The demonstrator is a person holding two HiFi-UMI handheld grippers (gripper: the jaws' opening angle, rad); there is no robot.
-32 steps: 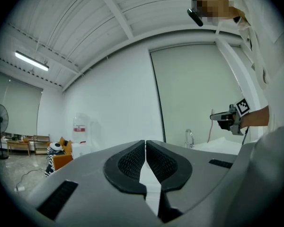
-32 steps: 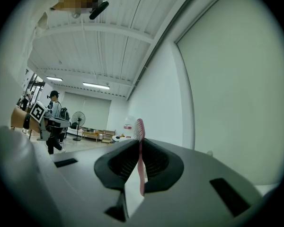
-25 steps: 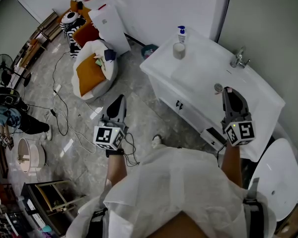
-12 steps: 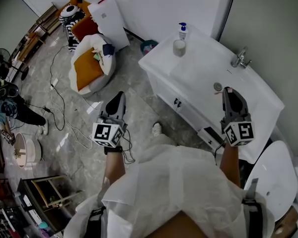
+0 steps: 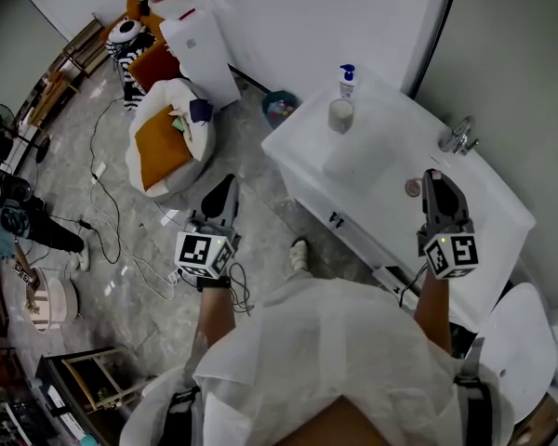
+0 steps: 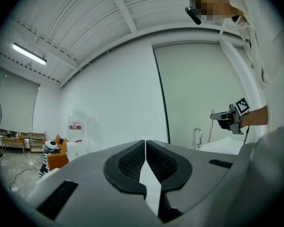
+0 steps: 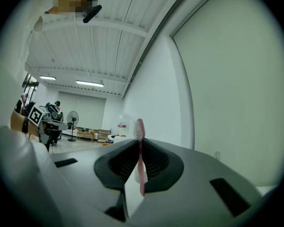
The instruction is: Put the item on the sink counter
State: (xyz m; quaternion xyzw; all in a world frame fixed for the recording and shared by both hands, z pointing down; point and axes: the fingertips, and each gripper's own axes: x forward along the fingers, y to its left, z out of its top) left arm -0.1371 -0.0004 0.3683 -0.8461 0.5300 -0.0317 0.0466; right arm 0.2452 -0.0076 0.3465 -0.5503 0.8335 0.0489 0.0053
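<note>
**A:** The right gripper is clamped on a toothbrush. The left gripper is pressed closed with nothing between its jaws, out over the floor.

**B:** How far along is the job, then?

**A:** About midway, I'd say. The pick-up is done and the putting down is not. In the head view the right gripper hangs above the white bench, near its front edge, so the toothbrush is in the air and not touching the bench.

**B:** Anything else on that bench?

**A:** A tap at the back. A pump bottle and a cup stand close together at the far corner, well apart from the gripper. The drain sits just beside the jaw tips.

**B:** What's left to do?

**A:** Lower it, lay the toothbrush on a flat part of the bench, let go and draw away.

**B:** And the toothbrush itself?

**A:** It's pink and slim, standing upright between the pads and gripped along its handle. The head with pale bristles pokes above the jaw tips, and the other end of the handle shows below the pads. It looks light and narrow, so it could roll once freed.
</note>
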